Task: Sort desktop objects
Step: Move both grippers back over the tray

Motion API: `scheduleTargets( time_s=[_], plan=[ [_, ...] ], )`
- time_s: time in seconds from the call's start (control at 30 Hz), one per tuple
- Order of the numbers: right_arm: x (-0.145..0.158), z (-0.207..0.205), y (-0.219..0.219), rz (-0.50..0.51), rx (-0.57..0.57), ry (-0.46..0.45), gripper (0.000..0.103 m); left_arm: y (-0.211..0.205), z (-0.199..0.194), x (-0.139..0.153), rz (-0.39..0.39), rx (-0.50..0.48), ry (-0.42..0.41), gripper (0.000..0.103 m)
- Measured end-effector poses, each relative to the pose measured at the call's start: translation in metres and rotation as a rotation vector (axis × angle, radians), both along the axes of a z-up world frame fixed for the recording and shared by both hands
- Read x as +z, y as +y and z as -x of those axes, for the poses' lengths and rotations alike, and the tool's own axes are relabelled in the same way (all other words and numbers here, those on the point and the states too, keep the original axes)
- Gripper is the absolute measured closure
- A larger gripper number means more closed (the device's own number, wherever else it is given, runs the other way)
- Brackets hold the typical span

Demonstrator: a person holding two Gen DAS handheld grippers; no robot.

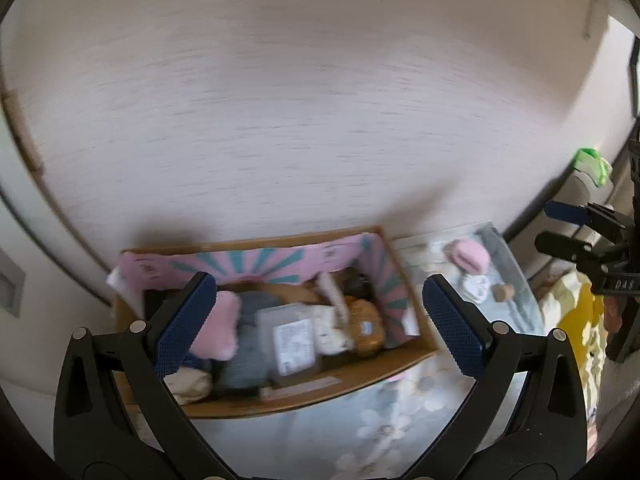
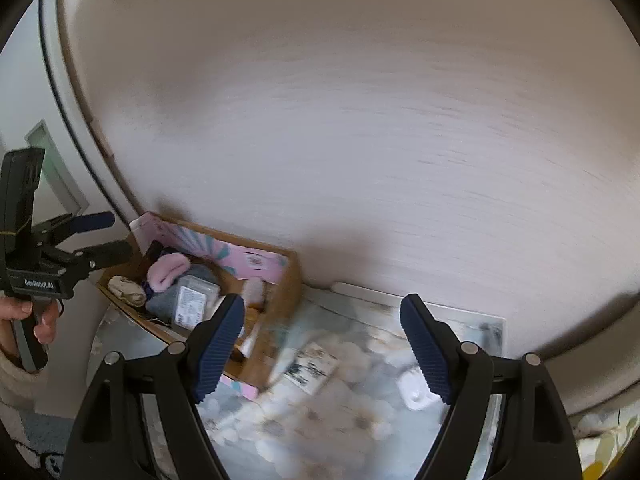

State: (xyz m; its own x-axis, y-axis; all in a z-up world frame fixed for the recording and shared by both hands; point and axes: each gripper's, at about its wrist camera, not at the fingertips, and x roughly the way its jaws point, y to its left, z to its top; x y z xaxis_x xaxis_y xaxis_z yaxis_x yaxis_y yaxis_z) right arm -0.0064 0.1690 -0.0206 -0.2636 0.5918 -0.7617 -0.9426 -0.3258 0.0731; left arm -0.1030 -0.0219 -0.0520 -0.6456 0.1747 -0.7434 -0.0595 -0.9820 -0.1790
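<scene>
Fingers (image 1: 184, 324) — box (image 1: 280, 402) lengthwise across

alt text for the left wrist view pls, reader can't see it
The open, empty left gripper hangs above a cardboard box packed with small items, including a pink plush piece and a clear labelled case. The box stands on a floral mat against a pale wall; the image is motion-blurred.

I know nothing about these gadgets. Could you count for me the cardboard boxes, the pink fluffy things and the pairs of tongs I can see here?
Cardboard box: 1
Pink fluffy things: 2, one in the box, one on the flowered mat
Pairs of tongs: 2, left tongs and right tongs, both open
Total: 5
</scene>
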Motion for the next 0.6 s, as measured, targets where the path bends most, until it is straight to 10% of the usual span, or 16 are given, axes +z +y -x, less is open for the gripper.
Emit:
scheduleTargets(
  time_s=[0.6],
  plan=[
    [-0.040, -0.122, -0.025, 0.074, 0.013, -0.047, 0.026, 0.164, 0.004, -0.040, 0.076, -0.144, -0.008, 0.003]
  ],
)
